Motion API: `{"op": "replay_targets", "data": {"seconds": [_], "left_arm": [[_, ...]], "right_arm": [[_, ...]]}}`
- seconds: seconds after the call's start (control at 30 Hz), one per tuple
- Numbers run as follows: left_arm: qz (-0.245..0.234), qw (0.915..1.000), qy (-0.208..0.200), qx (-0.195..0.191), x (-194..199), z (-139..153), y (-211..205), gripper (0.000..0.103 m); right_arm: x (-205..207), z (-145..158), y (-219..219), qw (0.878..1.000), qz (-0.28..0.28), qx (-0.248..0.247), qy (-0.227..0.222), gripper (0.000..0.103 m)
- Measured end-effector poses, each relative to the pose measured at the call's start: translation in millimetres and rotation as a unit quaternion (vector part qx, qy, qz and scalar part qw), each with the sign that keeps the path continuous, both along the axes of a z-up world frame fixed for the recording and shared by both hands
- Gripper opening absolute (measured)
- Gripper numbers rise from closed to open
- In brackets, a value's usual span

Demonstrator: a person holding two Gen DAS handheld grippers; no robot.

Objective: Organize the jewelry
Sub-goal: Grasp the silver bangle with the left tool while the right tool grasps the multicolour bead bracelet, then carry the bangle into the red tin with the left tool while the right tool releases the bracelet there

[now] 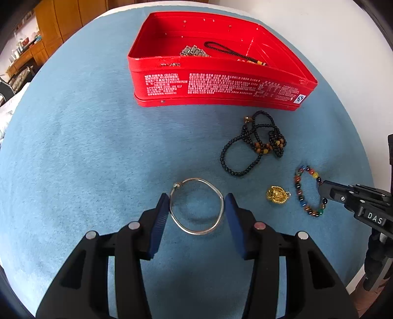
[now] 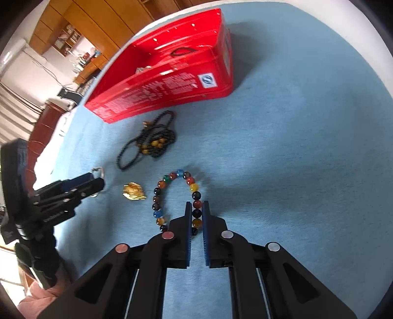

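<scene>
A silver bangle [image 1: 196,206] lies on the blue cloth between the pads of my left gripper [image 1: 197,200], which is shut on its two sides. My right gripper [image 2: 196,208] is shut on the near side of a multicoloured bead bracelet [image 2: 176,196], which also shows in the left wrist view [image 1: 310,191]. A gold pendant [image 1: 277,194] lies between the two pieces. A black bead necklace [image 1: 255,144] lies in front of the red tin box [image 1: 216,83], which holds a black cord [image 1: 221,47] and a grey metal band [image 1: 194,52].
The blue cloth [image 1: 86,147] covers a white table whose edge shows at the far right [image 1: 331,36]. Wooden cabinets [image 2: 103,22] and shelves stand behind. The left gripper appears at the left of the right wrist view [image 2: 81,186].
</scene>
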State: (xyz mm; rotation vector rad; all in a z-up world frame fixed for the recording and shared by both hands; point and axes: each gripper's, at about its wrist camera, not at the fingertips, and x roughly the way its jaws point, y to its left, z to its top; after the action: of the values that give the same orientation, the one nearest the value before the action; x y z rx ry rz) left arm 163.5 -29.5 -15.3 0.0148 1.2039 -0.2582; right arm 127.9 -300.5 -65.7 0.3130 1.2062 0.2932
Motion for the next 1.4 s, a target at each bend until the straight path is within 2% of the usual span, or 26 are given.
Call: {"op": "replay_targets", "data": {"seconds": [0.2, 0.37, 0.7, 0.97, 1.1, 1.3, 1.4], "left_arm": [[0.001, 0.9998, -0.020, -0.002, -9.1, 18.0, 5.7, 0.046], [0.002, 0.9994, -0.034, -0.002, -13.1, 32.6, 6.6, 0.046], [0.006, 0.9984, -0.055, -0.008, 7.7, 63.7, 7.8, 0.046], [0.016, 0.9964, -0.083, -0.006, 50.0, 98.2, -2.9, 0.046], [0.018, 0.9969, -0.076, -0.004, 86.1, 101.9, -11.8, 0.046], [0.029, 0.9982, -0.052, -0.008, 139.5, 86.8, -19.4, 0.046], [0.040, 0.9986, -0.032, -0.009, 168.4, 70.5, -22.7, 0.046]], "right_arm": [[-5.8, 28.1, 4.6, 1.000, 0.008, 0.001, -0.026, 0.007], [-6.7, 52.3, 10.8, 0.999, 0.016, -0.017, -0.046, 0.007], [5.9, 91.3, 15.1, 0.996, 0.019, -0.053, -0.073, 0.007], [43.4, 137.1, 16.0, 0.993, 0.017, -0.052, -0.104, 0.007], [74.6, 150.9, 22.8, 0.992, 0.014, -0.056, -0.114, 0.007], [130.7, 142.0, 40.3, 0.992, 0.016, -0.060, -0.108, 0.007], [167.5, 125.2, 51.3, 0.994, 0.022, -0.051, -0.097, 0.007]]}}
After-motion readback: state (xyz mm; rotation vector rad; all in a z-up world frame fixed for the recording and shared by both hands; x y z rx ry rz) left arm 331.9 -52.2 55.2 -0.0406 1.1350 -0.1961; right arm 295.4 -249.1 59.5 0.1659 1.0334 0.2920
